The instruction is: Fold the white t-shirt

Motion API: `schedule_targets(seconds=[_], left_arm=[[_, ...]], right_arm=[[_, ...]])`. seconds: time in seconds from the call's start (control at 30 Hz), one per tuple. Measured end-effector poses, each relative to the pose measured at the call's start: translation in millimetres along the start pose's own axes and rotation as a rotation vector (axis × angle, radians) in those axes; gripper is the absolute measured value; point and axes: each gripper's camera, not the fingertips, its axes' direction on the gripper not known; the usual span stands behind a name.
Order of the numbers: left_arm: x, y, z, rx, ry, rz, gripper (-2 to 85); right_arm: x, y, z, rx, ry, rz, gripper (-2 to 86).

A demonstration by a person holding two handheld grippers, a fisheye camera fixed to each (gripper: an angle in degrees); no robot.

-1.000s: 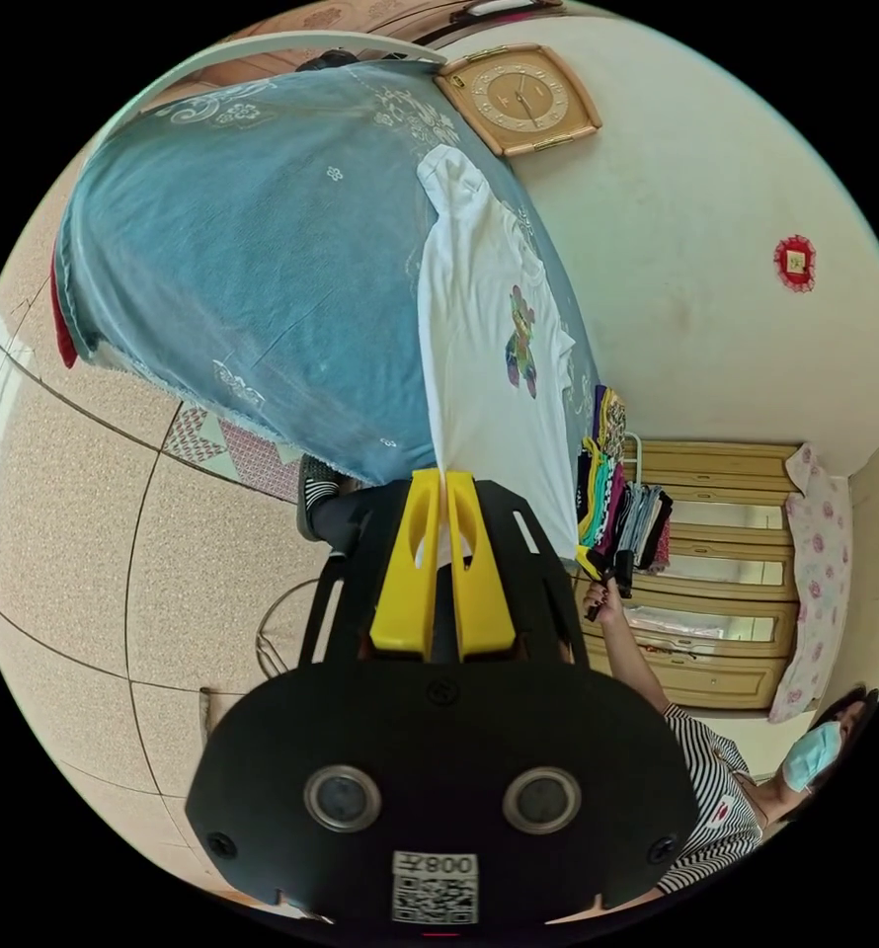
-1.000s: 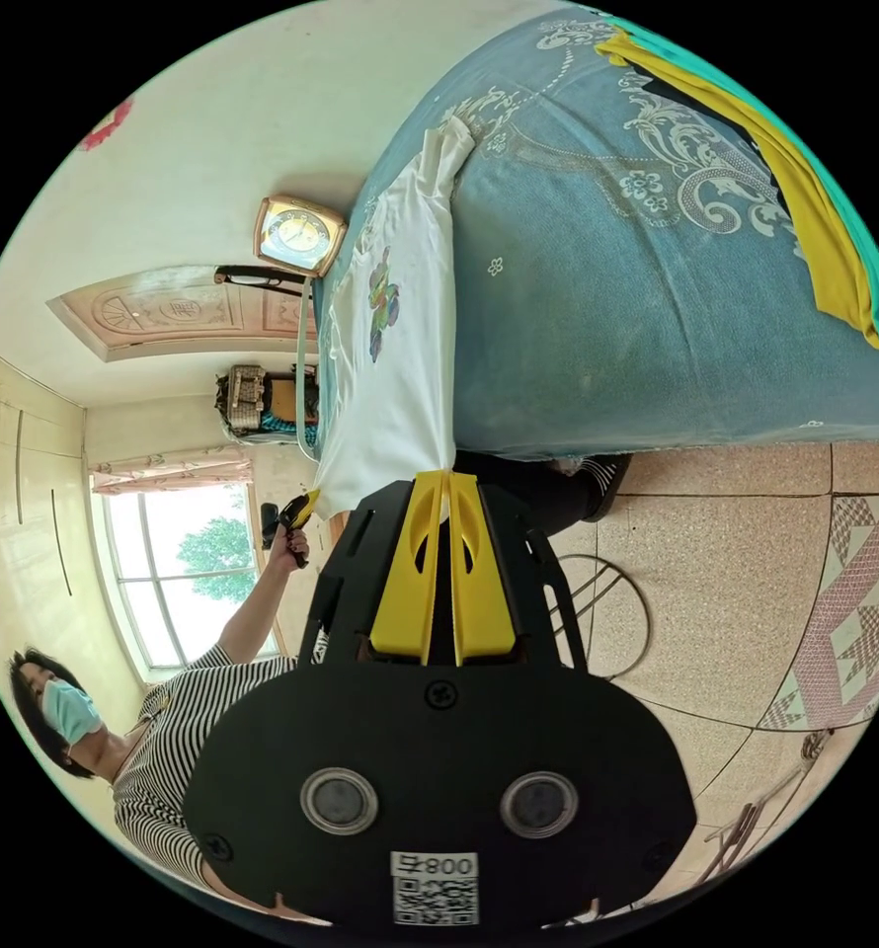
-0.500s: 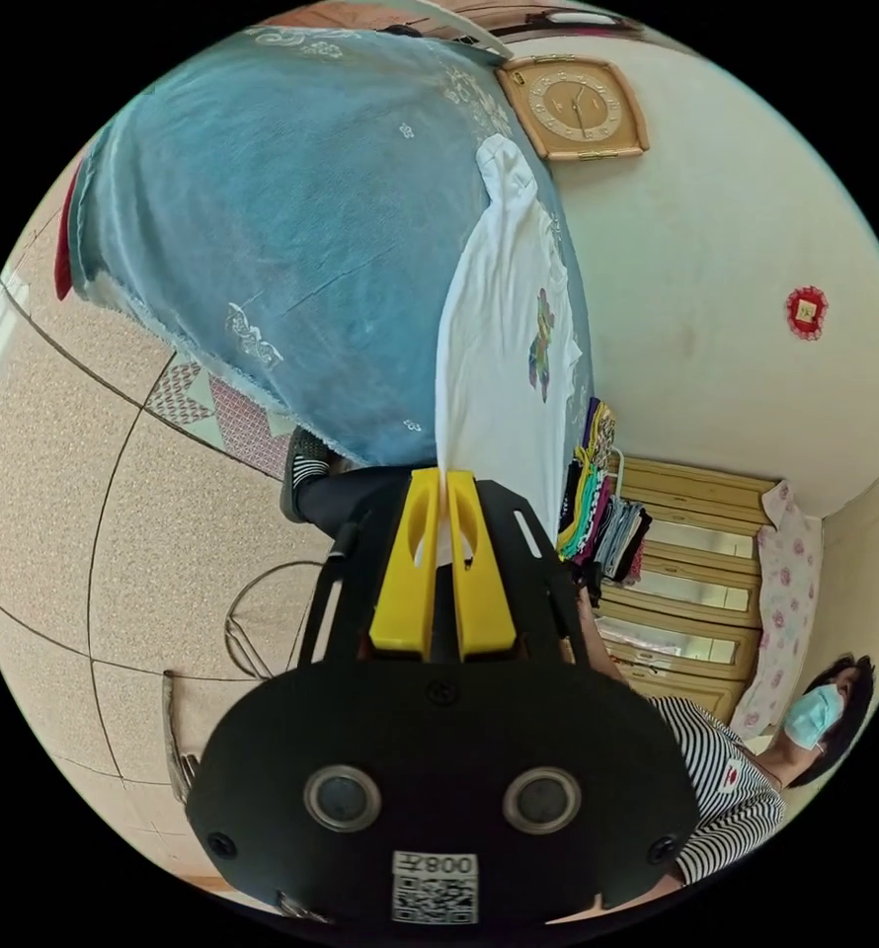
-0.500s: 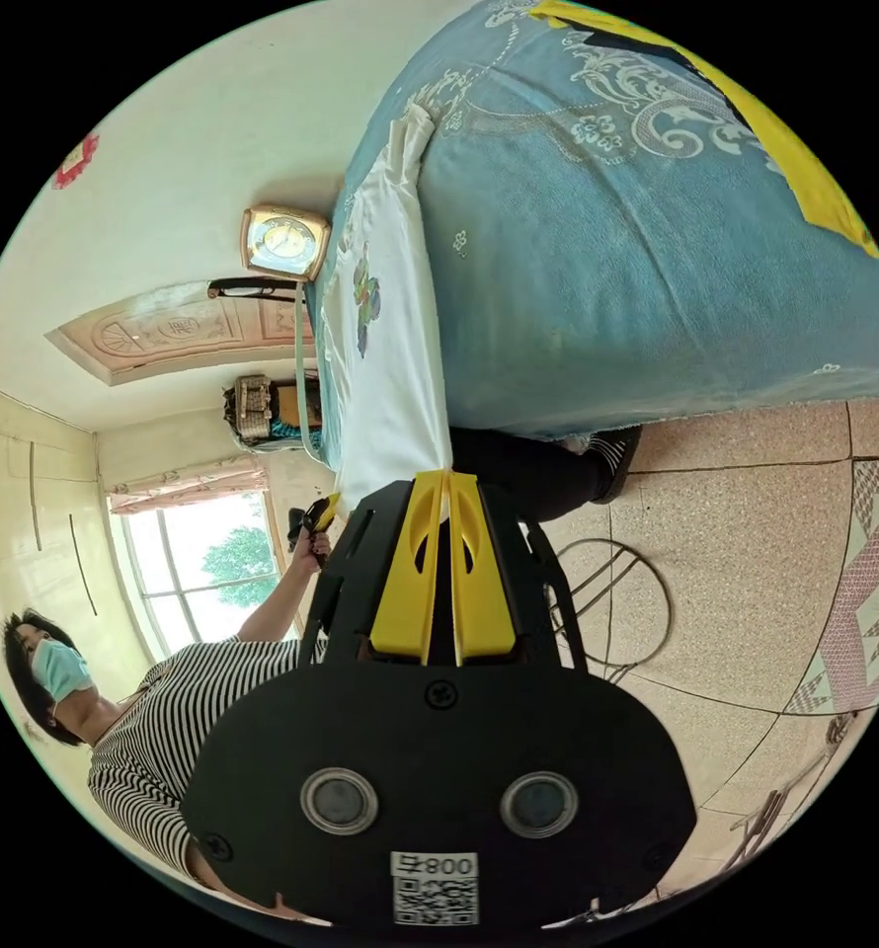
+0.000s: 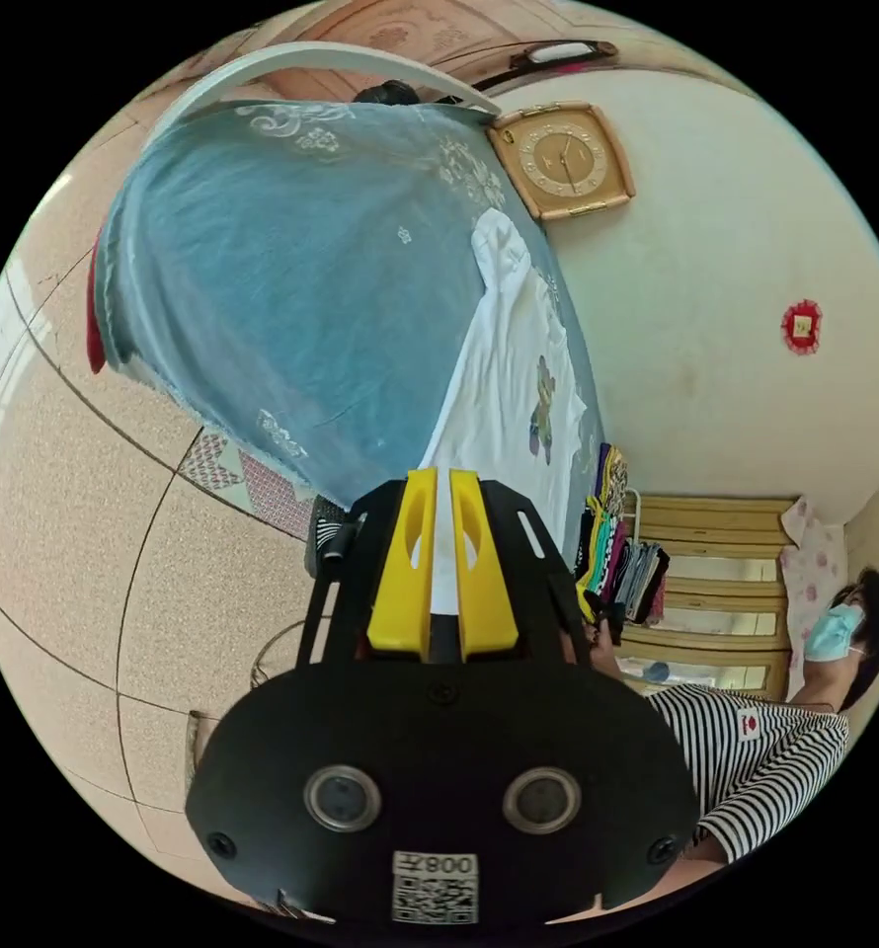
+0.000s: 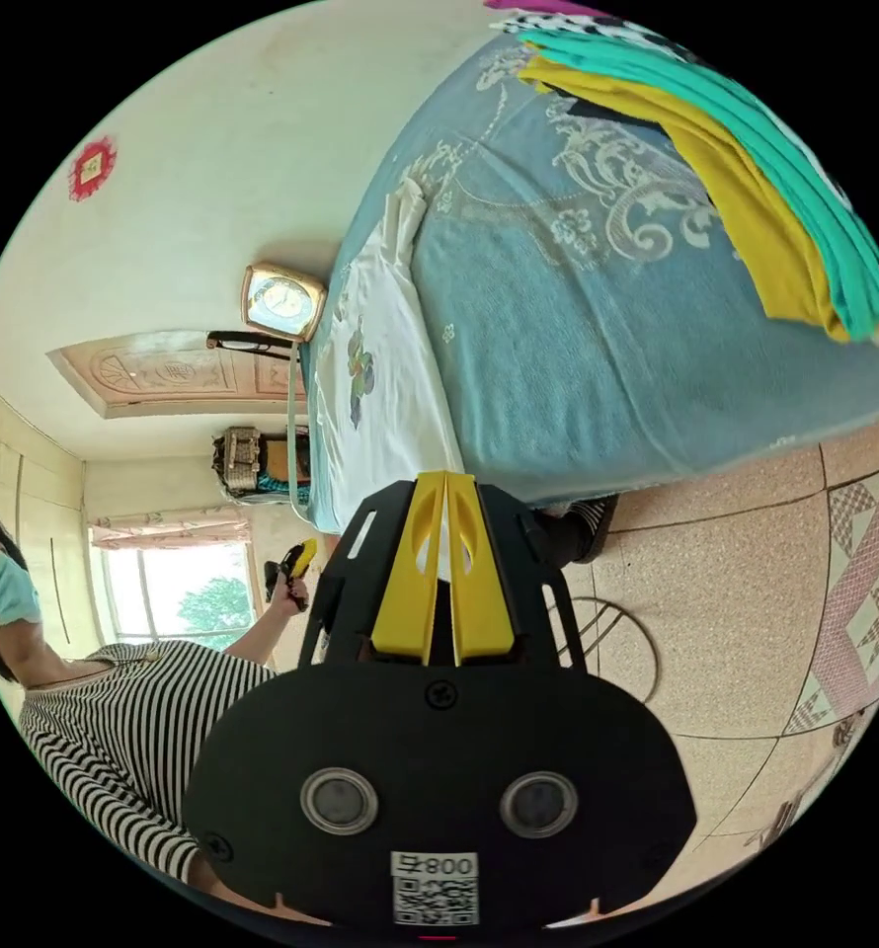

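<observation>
The white t-shirt, with a colourful print on its chest, lies lengthwise on the blue bedspread, its collar end far from me. My left gripper is shut on the shirt's near hem, and white cloth shows between its yellow jaws. In the right gripper view the same t-shirt runs along the bed's side. There my right gripper is shut on the hem's other corner. The person's hand holds the left gripper beyond the shirt's edge.
Yellow and teal clothes are stacked on the bedspread. Colourful clothes hang before a wooden cabinet. A clock leans on the wall. Tiled floor with a wire hanger lies below. The person's striped top is close.
Both cameras have swung. The shirt, earlier pulled taut from the bed's edge, now hangs slacker and lies flatter on the bedspread. Both grippers keep hold of the hem.
</observation>
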Motion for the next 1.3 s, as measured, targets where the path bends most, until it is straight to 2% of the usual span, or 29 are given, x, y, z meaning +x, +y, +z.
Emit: schedule_targets(seconds=[0.2,0.43,0.6,0.7,0.73,0.77,0.83,0.9,0.97,1.07,1.2,1.3], left_arm=[[94,-129,158,-0.221,0.011,0.423,3.1],[218,-235,414,-0.482,0.116,0.871,6.2],[257,-235,569,-0.581,-0.024,1.179,7.1],[247,-224,643,-0.577,-0.192,1.336,6.3],[234,-222,669,-0.577,-0.310,1.376,4.8],[217,-224,689,-0.557,-0.402,1.392,3.6],[197,-237,692,-0.516,-0.338,1.386,2.5],[173,-260,690,-0.514,-0.226,1.311,2.0],[137,-302,682,-0.505,-0.007,1.140,1.6],[90,-344,683,-0.515,0.211,0.989,1.5],[48,-366,701,-0.560,0.272,0.966,1.5],[20,-378,721,-0.592,0.268,0.990,1.7]], right_arm=[[-72,-95,37,0.142,0.138,-0.207,3.2],[-107,-203,75,0.339,0.195,-0.246,5.3],[-105,-216,81,0.452,0.126,-0.238,6.2],[-98,-217,79,0.477,0.136,-0.228,6.8],[-95,-218,78,0.476,0.131,-0.216,6.9],[-90,-221,75,0.464,0.100,-0.204,7.3],[-84,-225,70,0.453,0.073,-0.192,7.7],[-74,-228,60,0.458,0.019,-0.174,8.5],[-66,-230,54,0.466,-0.067,-0.154,9.1],[-57,-232,47,0.493,-0.217,-0.157,9.6],[-51,-239,39,0.500,-0.395,-0.166,10.1],[-51,-241,36,0.493,-0.422,-0.161,9.6]])
